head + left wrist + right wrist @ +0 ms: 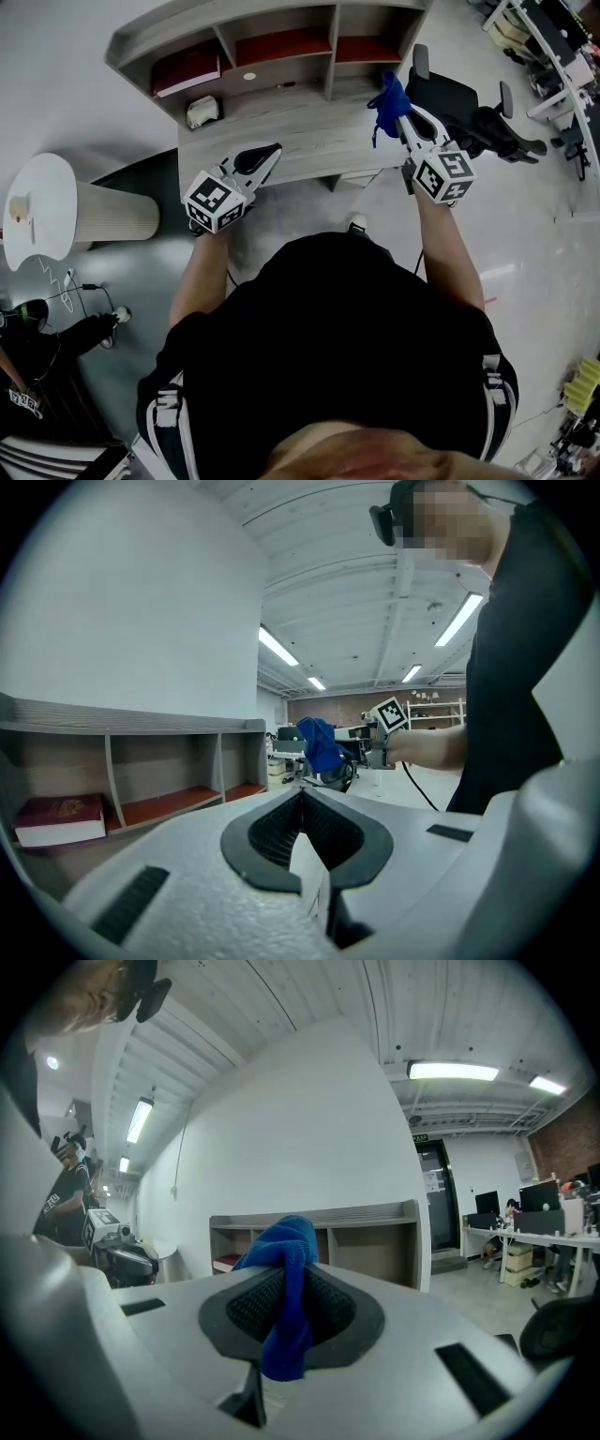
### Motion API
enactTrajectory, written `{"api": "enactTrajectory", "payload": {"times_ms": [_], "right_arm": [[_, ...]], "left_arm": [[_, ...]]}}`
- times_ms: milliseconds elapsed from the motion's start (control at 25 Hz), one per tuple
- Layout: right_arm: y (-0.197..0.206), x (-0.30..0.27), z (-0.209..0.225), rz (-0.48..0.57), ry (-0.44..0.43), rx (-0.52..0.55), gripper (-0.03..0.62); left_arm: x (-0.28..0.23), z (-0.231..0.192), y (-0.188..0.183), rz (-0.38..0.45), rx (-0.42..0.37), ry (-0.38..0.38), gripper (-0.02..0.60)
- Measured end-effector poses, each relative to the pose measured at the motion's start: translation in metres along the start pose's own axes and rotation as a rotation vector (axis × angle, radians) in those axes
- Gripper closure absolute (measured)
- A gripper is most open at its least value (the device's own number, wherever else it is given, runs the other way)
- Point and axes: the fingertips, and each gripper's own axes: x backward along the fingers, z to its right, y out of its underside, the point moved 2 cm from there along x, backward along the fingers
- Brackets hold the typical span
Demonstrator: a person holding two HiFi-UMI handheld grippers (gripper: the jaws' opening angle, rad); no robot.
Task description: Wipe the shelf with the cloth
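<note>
Head view steeply down over shelf [187, 26], both gripper views low, level, sharing that shelf

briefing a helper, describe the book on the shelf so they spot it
Find the grey wooden shelf unit on the light wood desk, then its leftmost compartment. The dark red book lies flat there; unlike the reddish floors of the neighbouring compartments, it shows white page edges.
</note>
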Motion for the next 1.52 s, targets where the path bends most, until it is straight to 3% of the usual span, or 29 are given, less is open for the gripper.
{"api": "enactTrajectory", "payload": {"times_ms": [840,1520], "right_arm": [[0.006,-0.07,0.092,-0.007,-0.097,-0.033,0.54],[0.012,-0.105,0.152,-0.062,-0.219,-0.048,0.54]], "left_arm": [[-0.091,-0.045,-0.014,-0.021,0.022,-0.102,0.565],[-0.162,-0.054,-0.029,-0.061,0.042,-0.17,0.565]]}}
